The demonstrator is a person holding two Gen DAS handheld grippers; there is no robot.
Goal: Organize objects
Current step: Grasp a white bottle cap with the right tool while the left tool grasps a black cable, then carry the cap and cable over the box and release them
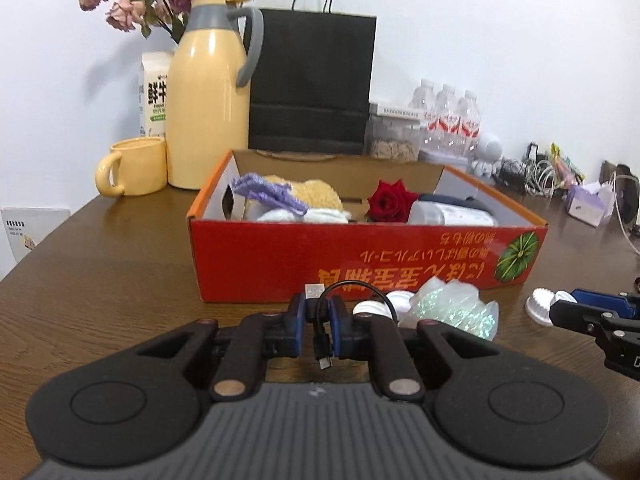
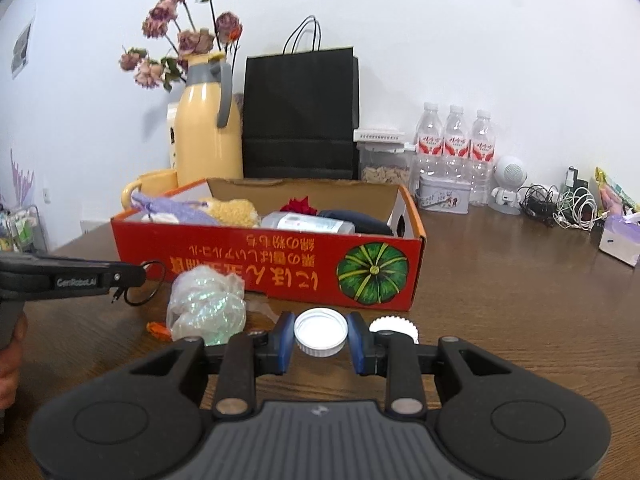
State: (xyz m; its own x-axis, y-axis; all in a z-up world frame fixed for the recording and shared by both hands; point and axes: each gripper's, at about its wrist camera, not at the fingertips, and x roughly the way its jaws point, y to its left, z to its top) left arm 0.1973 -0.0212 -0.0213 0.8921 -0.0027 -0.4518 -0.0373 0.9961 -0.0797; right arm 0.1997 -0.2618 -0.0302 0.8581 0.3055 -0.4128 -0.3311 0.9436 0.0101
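Note:
In the left wrist view my left gripper (image 1: pixel 318 314) is shut on a short black USB cable (image 1: pixel 320 332), whose loop and plugs stick out above and below the blue pads. The right wrist view shows that same left gripper (image 2: pixel 134 276) from the side, the cable (image 2: pixel 146 288) hanging just above the table. My right gripper (image 2: pixel 320 336) is shut on a white bottle cap (image 2: pixel 320 332), low over the wood. The red cardboard box (image 1: pixel 360 268) (image 2: pixel 260 264) stands just behind both grippers and holds a red rose (image 1: pixel 388 200), a bottle, cloths and a sponge.
A crinkled iridescent bag (image 1: pixel 452 308) (image 2: pixel 206 304) and a ribbed white cap (image 2: pixel 394 326) lie in front of the box. Behind it stand a yellow jug (image 1: pixel 208 96), yellow mug (image 1: pixel 132 168), black paper bag (image 1: pixel 312 80), water bottles (image 2: pixel 452 148) and tangled cables (image 2: pixel 560 204).

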